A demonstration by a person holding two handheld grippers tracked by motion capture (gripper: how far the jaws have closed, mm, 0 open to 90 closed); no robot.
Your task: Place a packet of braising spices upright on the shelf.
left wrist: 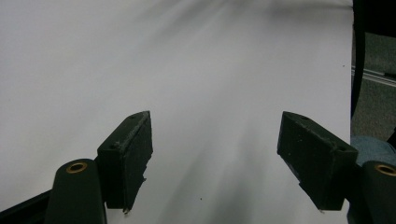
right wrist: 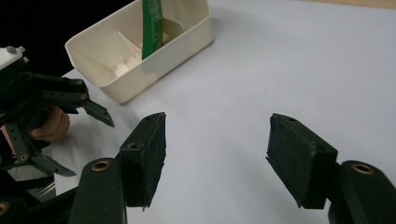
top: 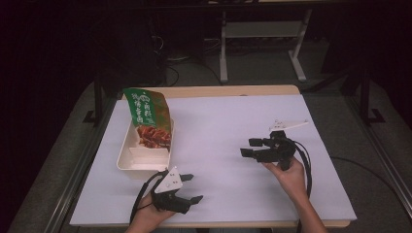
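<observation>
Both jaws of the right gripper (right wrist: 215,158) stand wide apart with nothing between them, just the white table cover (top: 233,131) below. It sits on the right side of the table, pointing toward the white bin (top: 144,154), which is well apart from it on the left side. A green snack bag (top: 149,118) stands tilted in that bin, and the left gripper (top: 190,188) rests near the front edge, just in front of the bin, its jaws also wide apart and empty.
</observation>
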